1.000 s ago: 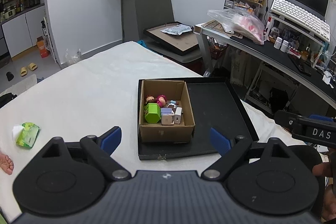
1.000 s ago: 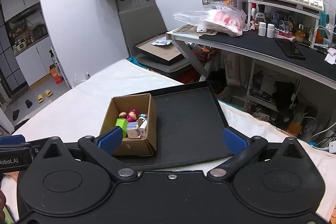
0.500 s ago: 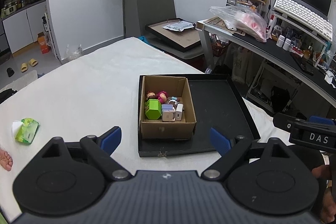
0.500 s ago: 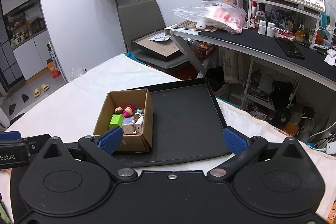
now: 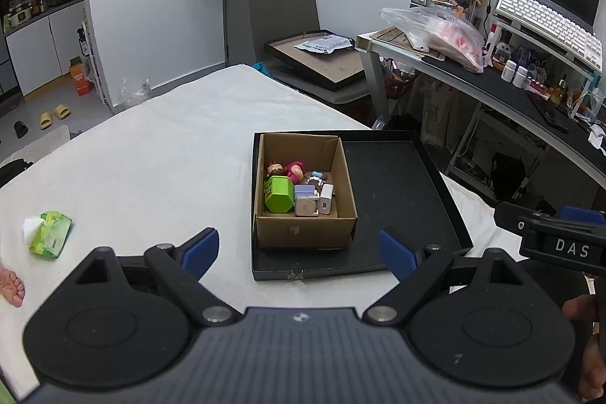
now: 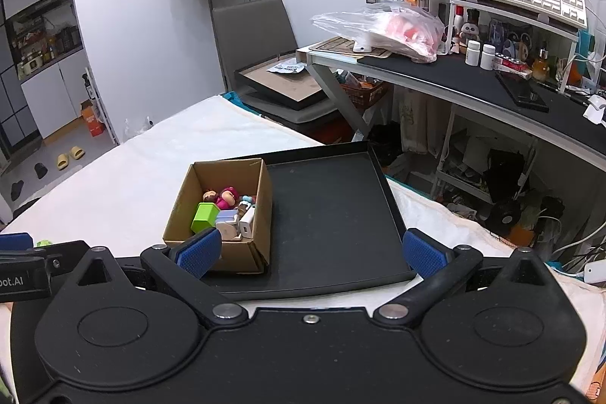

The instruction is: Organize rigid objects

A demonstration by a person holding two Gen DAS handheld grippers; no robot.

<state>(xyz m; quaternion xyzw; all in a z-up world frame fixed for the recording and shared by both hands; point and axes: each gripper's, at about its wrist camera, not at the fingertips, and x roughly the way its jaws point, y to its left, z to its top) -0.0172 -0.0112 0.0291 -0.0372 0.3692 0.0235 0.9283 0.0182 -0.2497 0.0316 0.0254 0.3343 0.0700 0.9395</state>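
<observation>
Left wrist: square cardboard box (image 5: 306, 203) (matte tray (image 5: 394, 192)).

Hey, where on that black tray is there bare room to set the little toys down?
The black tray is bare across its whole right part, between the cardboard box and the tray's right rim. The box fills the left part and is crowded with a green block, chargers and figurines.

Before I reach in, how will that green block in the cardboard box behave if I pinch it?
The green block looks like hard plastic, so probably stiff and light. Its glossy faces may slip between the pads. It leans against the box wall with the white chargers beside it, so lifting it will likely nudge them.
</observation>
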